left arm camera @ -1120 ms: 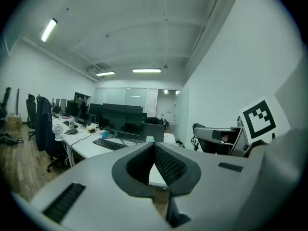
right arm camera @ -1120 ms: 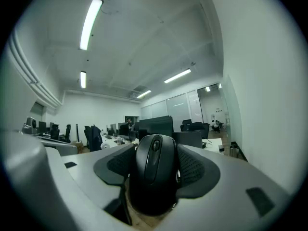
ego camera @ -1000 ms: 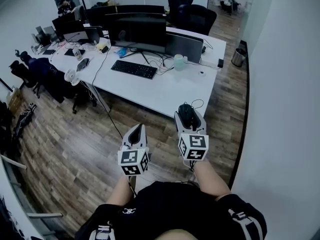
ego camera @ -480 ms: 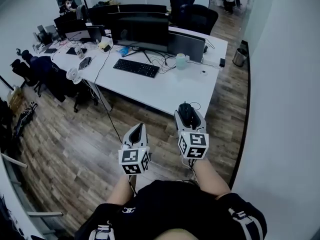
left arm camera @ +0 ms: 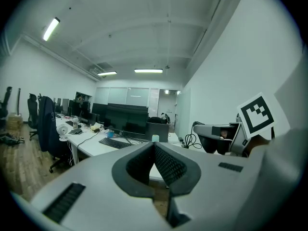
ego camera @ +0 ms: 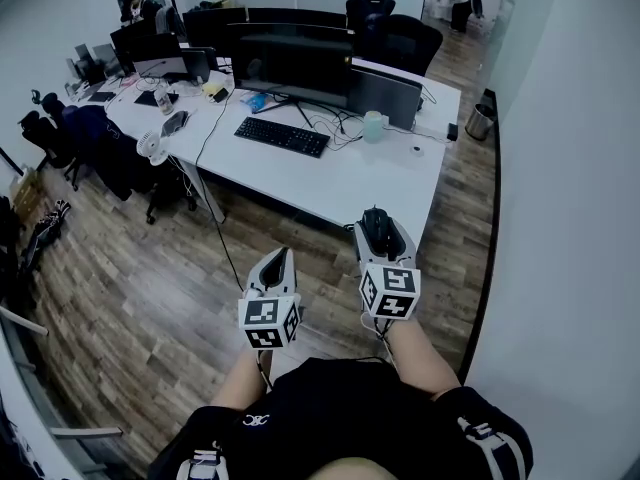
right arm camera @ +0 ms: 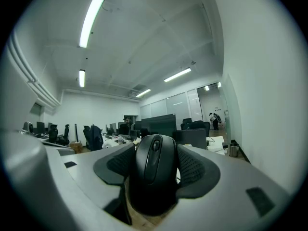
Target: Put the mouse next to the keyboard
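Observation:
A black mouse sits clamped between the pads of my right gripper, which hangs over the wooden floor just short of the white desk. The mouse shows as a dark lump at that gripper's tip in the head view. A black keyboard lies on the desk in front of the big monitor. My left gripper is beside the right one, lower and to its left, jaws shut with nothing between them; its pads meet in the left gripper view.
A pale green cup and loose cables lie right of the keyboard. Office chairs and a small fan stand left of the desk. A bin stands by the right wall. A white wall runs along the right.
The whole view has slid closer to the desk; desk and keyboard sit slightly lower and further right in the frame. Both grippers keep their pose, the mouse still held.

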{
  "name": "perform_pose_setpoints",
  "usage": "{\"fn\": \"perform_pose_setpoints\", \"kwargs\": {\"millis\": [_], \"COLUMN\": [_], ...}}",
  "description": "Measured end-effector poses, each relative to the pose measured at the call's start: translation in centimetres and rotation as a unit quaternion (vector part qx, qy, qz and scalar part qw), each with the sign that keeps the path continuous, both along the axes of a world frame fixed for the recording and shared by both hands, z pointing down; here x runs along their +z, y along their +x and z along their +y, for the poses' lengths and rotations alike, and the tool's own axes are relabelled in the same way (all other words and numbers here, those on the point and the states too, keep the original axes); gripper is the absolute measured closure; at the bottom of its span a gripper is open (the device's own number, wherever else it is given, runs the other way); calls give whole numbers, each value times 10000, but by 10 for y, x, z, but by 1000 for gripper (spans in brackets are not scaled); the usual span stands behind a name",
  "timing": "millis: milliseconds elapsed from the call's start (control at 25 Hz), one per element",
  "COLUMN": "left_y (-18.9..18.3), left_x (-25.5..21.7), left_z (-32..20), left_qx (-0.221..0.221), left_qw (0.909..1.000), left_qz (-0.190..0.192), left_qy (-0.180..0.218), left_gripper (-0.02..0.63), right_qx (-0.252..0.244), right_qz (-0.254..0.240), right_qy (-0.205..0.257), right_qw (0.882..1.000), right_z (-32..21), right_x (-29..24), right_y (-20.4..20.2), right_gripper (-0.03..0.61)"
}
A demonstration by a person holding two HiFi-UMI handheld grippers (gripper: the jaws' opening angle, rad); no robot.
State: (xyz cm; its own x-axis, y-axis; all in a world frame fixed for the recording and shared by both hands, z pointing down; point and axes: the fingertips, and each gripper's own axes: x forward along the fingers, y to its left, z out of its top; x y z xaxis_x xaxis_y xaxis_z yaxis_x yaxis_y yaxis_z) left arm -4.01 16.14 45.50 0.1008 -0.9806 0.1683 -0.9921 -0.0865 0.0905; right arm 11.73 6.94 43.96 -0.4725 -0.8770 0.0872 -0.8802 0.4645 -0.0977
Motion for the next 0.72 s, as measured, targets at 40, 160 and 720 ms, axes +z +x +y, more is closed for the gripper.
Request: {"fn": "perform_pose_setpoints", "kwargs": {"millis": [40, 160, 720], "left_y": [-9, -29, -86], "left_x": [1, 3, 36], "left_z": [1, 1, -75], "left_qx": [9, 29, -158], "left_qw": [10000, 10000, 9996], "left_qz": [-11, -16, 133], "left_qy": [3, -23, -168], "left_gripper": [601, 601, 600], "right_qx": [12, 20, 95], "right_qz": [-9, -8, -59], "right_qy": [3, -23, -112], "right_qw": [10000, 10000, 9999], "right_z": [1, -1, -86], "right_x": [1, 1, 25], "right_y": [-8, -28, -72], "right_gripper": [285, 285, 285]}}
